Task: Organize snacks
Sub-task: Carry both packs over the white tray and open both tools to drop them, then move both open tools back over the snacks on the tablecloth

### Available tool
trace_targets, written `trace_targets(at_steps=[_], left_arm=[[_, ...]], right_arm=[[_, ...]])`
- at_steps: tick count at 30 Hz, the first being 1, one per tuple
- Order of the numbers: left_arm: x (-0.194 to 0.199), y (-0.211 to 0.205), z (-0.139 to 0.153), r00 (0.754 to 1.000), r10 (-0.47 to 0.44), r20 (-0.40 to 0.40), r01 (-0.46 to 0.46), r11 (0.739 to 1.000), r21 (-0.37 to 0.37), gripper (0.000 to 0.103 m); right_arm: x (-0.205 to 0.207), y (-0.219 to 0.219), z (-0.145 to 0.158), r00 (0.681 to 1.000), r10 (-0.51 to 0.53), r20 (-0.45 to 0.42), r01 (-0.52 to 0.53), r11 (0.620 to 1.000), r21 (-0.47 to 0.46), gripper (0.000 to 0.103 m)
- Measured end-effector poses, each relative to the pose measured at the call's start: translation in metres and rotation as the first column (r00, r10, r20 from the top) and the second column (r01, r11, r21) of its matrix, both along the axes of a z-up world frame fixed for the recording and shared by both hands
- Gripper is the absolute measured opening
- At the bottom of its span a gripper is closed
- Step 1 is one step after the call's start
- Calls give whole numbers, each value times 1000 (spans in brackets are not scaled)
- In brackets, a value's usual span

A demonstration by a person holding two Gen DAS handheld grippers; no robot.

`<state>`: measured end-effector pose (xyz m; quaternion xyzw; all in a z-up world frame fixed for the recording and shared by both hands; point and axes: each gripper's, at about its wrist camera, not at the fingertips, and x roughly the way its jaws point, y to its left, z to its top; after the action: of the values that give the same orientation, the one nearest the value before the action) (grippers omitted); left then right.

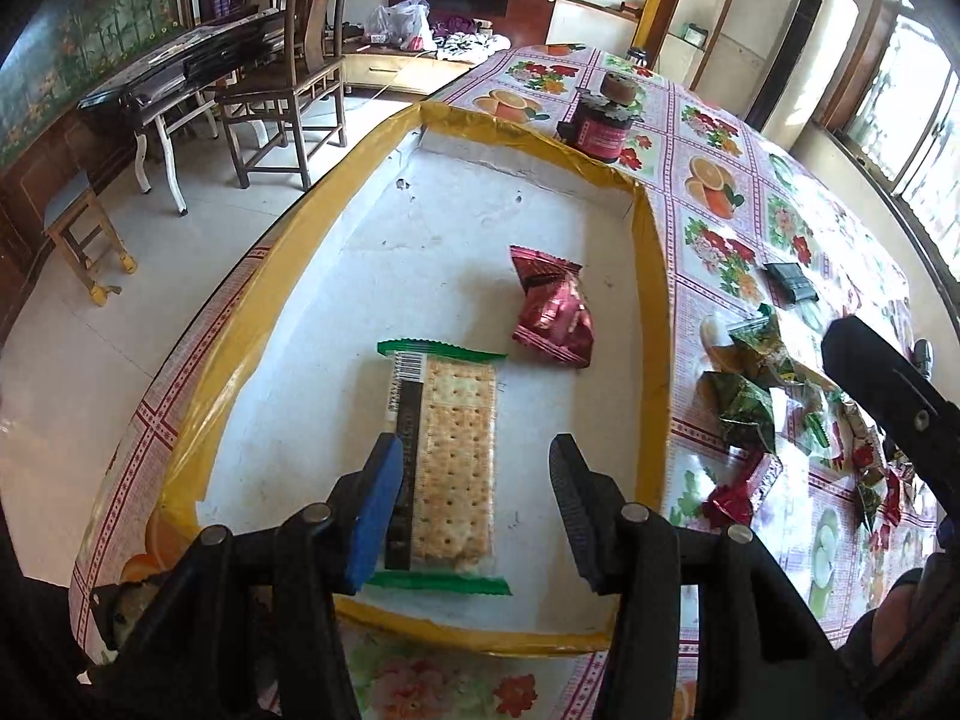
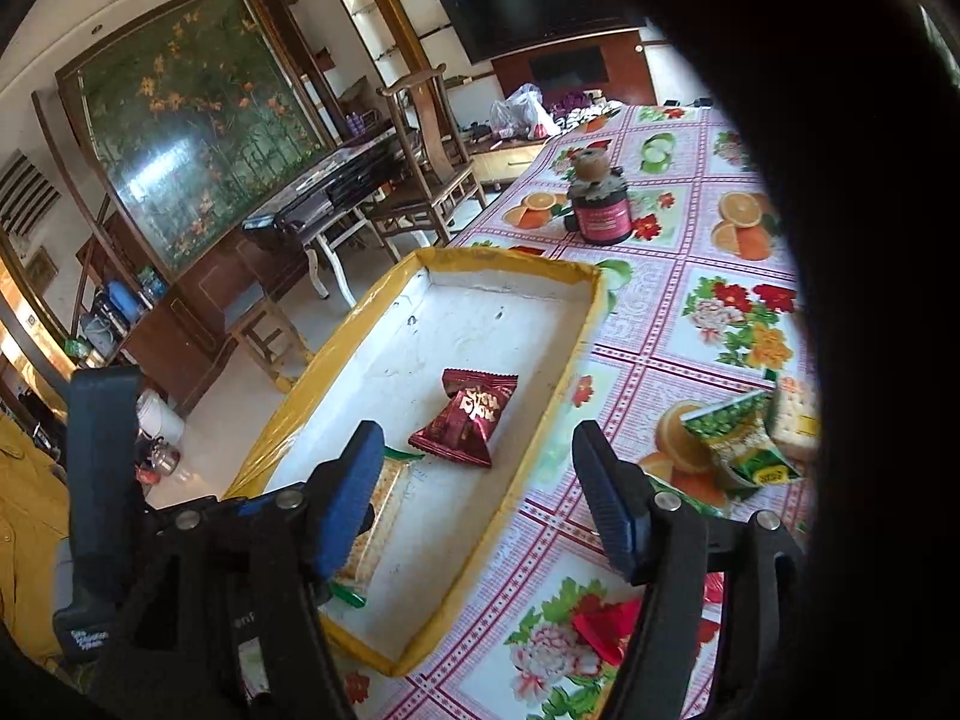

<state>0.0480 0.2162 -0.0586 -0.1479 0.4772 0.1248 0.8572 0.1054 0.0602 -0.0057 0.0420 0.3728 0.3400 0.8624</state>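
Observation:
A shallow white tray with a yellow taped rim [image 1: 654, 312] [image 2: 510, 258] sits on the flowered tablecloth. Inside lie a clear cracker packet with green ends [image 1: 456, 438] [image 2: 378, 510] and a dark red snack packet [image 1: 552, 312] [image 2: 468, 420]. My left gripper [image 1: 474, 510] hovers low over the tray's near end, open. The cracker packet lies between its fingers, against the blue left pad and apart from the right one. My right gripper [image 2: 480, 498] stands open over the tray's right rim with nothing between its fingers, the red packet just ahead. Loose green and red snack packets [image 1: 774, 408] [image 2: 738, 444] lie on the table to the right of the tray.
A dark jar with a small round thing on its lid [image 1: 600, 126] [image 2: 600, 210] stands beyond the tray. A dark wallet [image 1: 789, 282] lies on the cloth. The table edge runs close along the tray's left side, with a wooden chair [image 1: 288, 96] beyond. A dark shape blocks the right wrist view's right side.

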Motion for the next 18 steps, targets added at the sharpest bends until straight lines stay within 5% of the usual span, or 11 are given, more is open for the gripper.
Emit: trace_targets(at_steps=[5,8,10,12,14,16,18], left_arm=[[-7,-32,16,998,-21,65,22,1000,-12,51],[-13,-52,23,994,15,112,-11,999,-41,54],[-20,-62,27,990,31,140,-16,994,-109,55],[-29,-69,31,985,77,157,-45,980,-195,56],[-38,-79,33,976,104,194,-49,963,-266,58],[-40,-96,36,976,75,206,-21,967,-255,60],[-38,-110,40,978,21,207,26,974,-223,61]], right_arm=[[-26,-54,12,990,-89,107,66,976,208,71],[-45,-82,22,969,-169,180,74,894,443,76],[-57,-97,29,937,-269,223,94,808,582,79],[-69,-113,33,870,-439,225,179,705,686,79],[-70,-135,32,811,-575,104,289,549,784,82],[-63,-153,25,791,-601,-114,410,383,828,96],[-53,-169,25,784,-561,-266,509,336,792,96]])
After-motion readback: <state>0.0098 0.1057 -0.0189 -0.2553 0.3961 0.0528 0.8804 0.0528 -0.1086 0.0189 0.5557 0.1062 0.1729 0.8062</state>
